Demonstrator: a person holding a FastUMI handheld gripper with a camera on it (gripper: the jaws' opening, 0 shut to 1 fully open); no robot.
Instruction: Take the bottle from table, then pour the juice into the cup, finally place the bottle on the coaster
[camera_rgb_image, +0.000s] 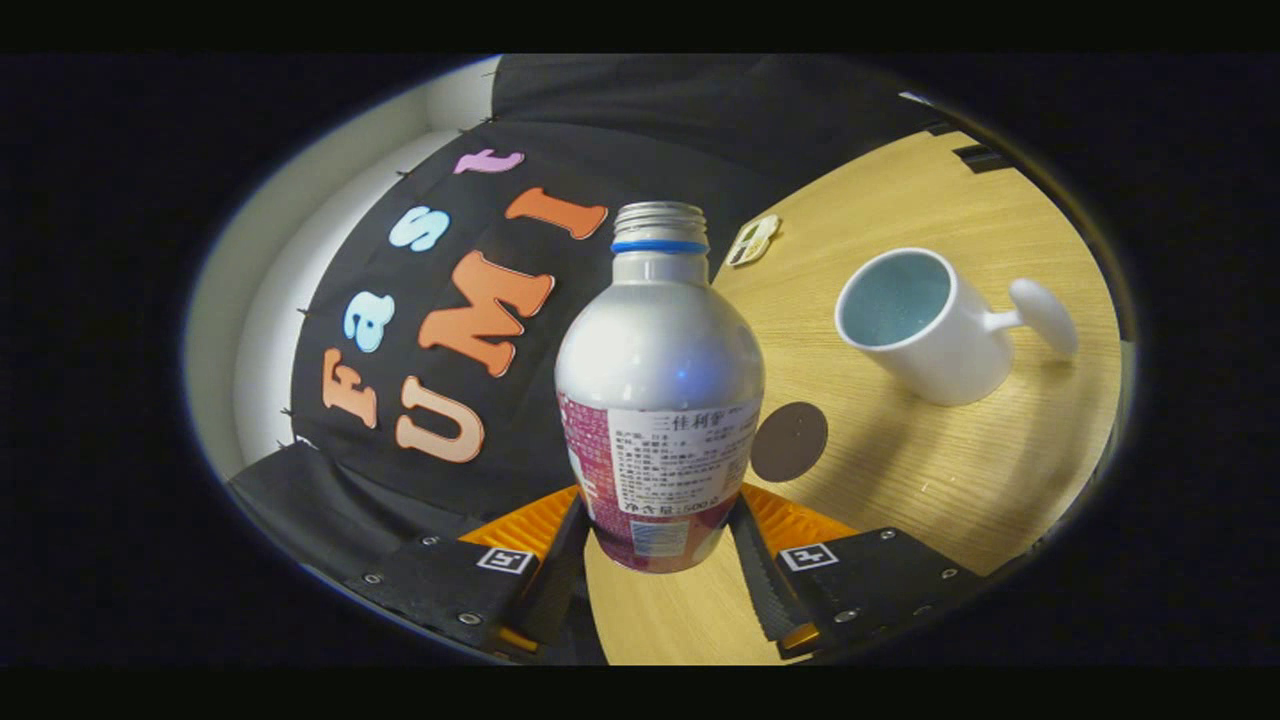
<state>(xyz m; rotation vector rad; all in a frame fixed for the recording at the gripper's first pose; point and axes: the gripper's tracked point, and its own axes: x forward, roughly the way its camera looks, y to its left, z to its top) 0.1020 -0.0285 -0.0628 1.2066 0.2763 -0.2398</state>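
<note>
Gripper (660, 545) fingers (560, 560) clamped on silver bottle (658, 400) base, both sides, w/ cap off.

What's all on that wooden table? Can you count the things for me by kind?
Bottle, silver, uncapped, held between the tongs: 1
Cup, white, with handle: 1
Coaster, brown, round, just beyond the tongs: 1
Small flat tag far back, too small to identify: 1
Total: 4

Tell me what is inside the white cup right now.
The cup lies beyond the gripper, whose fingers are shut on the bottle. Its pale bluish inner wall and bottom show, with no obvious juice; the part behind the near rim is hidden.
</note>
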